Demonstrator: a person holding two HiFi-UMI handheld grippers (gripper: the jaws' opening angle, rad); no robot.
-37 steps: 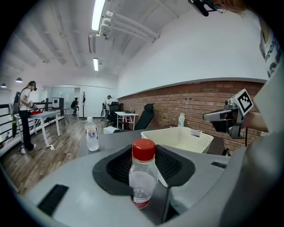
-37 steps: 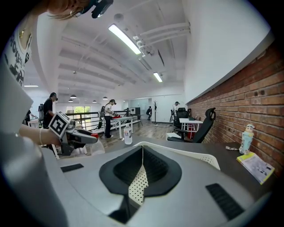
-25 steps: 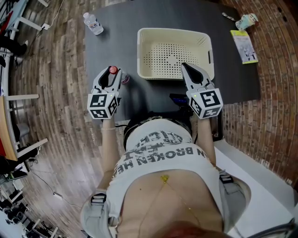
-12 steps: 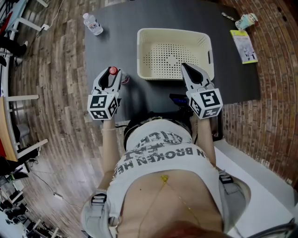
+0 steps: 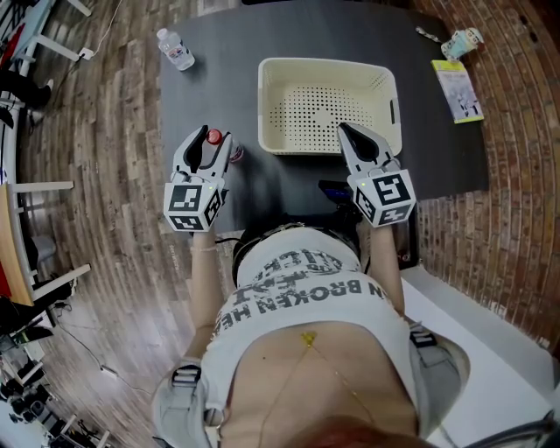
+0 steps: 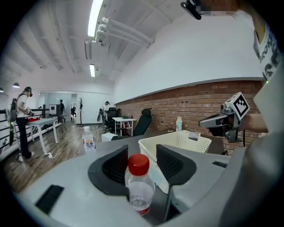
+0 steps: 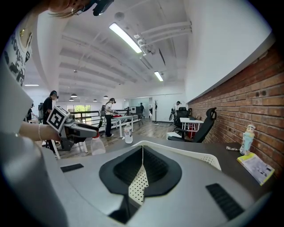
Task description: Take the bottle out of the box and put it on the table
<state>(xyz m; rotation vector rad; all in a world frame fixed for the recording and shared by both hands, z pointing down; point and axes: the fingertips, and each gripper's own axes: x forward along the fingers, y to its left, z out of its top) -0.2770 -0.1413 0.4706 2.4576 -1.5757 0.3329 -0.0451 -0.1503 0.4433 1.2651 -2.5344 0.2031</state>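
A small clear bottle with a red cap [image 5: 213,137] stands upright on the dark table [image 5: 289,26], left of the cream perforated basket [image 5: 325,61]. My left gripper [image 5: 210,140] reaches around it. Its jaws have just been opening, so the bottle [image 6: 139,184] stands between the pads [image 6: 116,164] with a gap at the right pad. The left gripper [image 6: 141,156] is open. My right gripper [image 5: 346,129] hovers shut and empty at the basket's near right corner. In the right gripper view its jaws [image 7: 142,148] meet at the tips over the basket rim [image 7: 195,155].
A second water bottle [image 5: 176,44] stands at the table's far left corner. A yellow booklet [image 5: 458,87] and a small pale bottle [image 5: 462,41] lie at the far right. Brick-pattern floor surrounds the table. People and desks are in the background of the left gripper view.
The left gripper's jaws have spread a little wider around the bottle, which stays standing on the table. The right gripper has not moved.
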